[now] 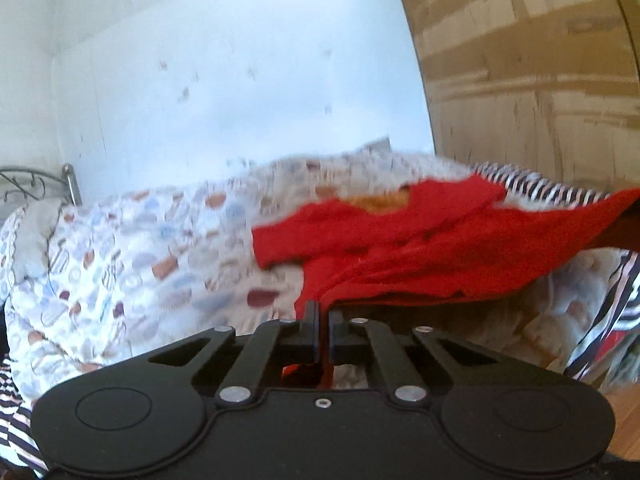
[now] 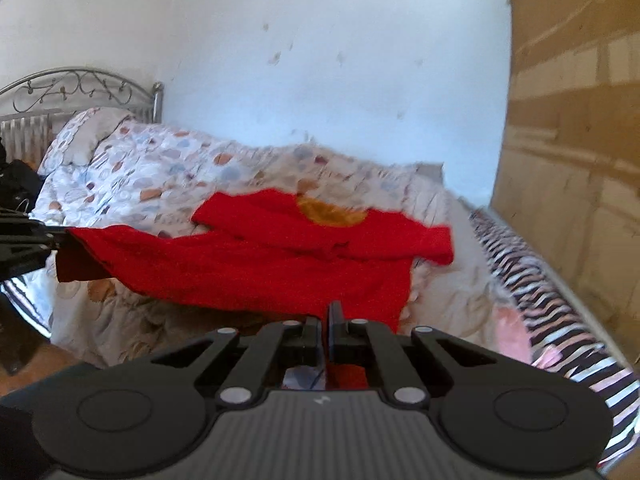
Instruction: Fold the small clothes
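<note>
A small red shirt (image 1: pixel 420 248) with an orange patch at the collar (image 2: pixel 332 212) is stretched above the bed between both grippers. My left gripper (image 1: pixel 323 312) is shut on the shirt's near hem corner. My right gripper (image 2: pixel 326 316) is shut on the other hem corner of the shirt (image 2: pixel 260 264). The left gripper also shows at the left edge of the right wrist view (image 2: pixel 52 238), pinching the cloth. The sleeves and collar end droop onto the quilt.
A floral quilt (image 2: pixel 160 168) covers the bed, with a pillow (image 2: pixel 84 136) by the metal headboard (image 2: pixel 72 88). A black-and-white striped sheet (image 2: pixel 552 288) runs along the right edge. A brown wardrobe (image 2: pixel 572 120) stands at the right, a white wall (image 2: pixel 320 60) behind.
</note>
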Demonstrator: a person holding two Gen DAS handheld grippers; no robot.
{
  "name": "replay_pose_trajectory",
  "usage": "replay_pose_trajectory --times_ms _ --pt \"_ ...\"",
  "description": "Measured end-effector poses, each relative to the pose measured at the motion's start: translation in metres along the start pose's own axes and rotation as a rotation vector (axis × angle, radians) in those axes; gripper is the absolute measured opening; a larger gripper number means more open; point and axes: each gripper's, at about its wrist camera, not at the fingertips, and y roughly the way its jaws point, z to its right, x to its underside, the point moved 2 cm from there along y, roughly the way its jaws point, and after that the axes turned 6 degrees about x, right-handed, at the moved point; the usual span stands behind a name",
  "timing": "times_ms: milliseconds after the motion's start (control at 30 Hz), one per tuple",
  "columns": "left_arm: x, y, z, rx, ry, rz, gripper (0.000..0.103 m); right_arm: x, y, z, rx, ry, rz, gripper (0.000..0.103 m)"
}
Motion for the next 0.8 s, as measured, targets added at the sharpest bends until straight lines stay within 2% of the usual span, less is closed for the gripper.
replay_pose_trajectory --times_ms 100,333,600,700,800 --pt "-0.008 -0.014 0.002 0.012 -0.016 0.036 0.003 -0.005 -0.014 -0.002 0.037 -0.013 0.052 0.003" --pt "-0.022 -0.062 0.001 0.028 -0.050 0.103 0.002 -0.017 -0.058 -0.005 0.065 -0.040 0.135 0.003" --pt "-0.041 -0.142 -0.004 0.037 -0.083 0.182 0.002 -0.029 -0.142 -0.015 0.064 -0.012 0.221 0.003" --pt "-0.047 -0.158 -0.005 0.048 -0.101 0.180 0.003 -0.032 -0.156 -0.015 0.061 -0.005 0.229 0.003" --pt "-0.047 -0.157 -0.005 0.063 -0.124 0.151 0.003 -0.032 -0.153 -0.012 0.059 0.001 0.220 0.003"
